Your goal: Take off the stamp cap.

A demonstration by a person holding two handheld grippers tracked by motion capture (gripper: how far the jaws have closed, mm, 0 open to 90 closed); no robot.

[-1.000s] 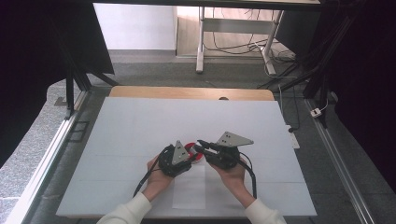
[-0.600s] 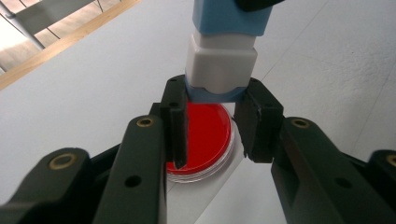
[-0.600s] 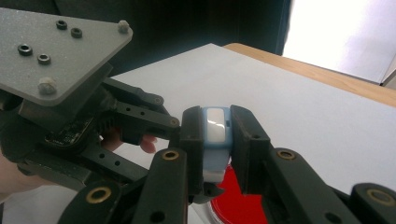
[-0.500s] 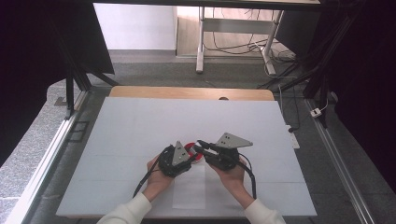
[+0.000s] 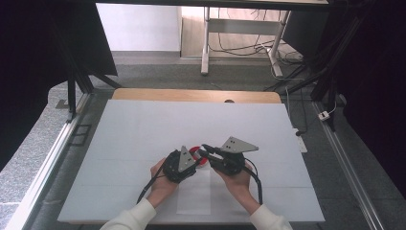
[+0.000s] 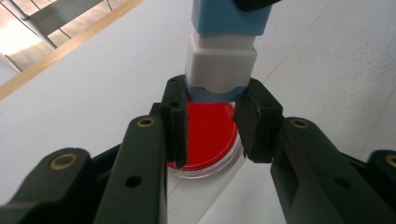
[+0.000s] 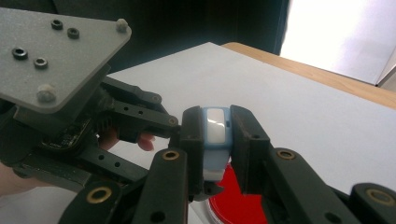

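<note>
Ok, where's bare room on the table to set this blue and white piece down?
Free: the white tabletop from the grippers out to the wooden far edge, plus both side margins. Crowded: the middle near edge, where the left gripper and right gripper clamp the blue and white piece over the red dish.

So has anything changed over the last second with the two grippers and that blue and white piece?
Nothing visibly changed. The left gripper and right gripper both stay clamped on the blue and white piece, held over the red dish on the table.
</note>
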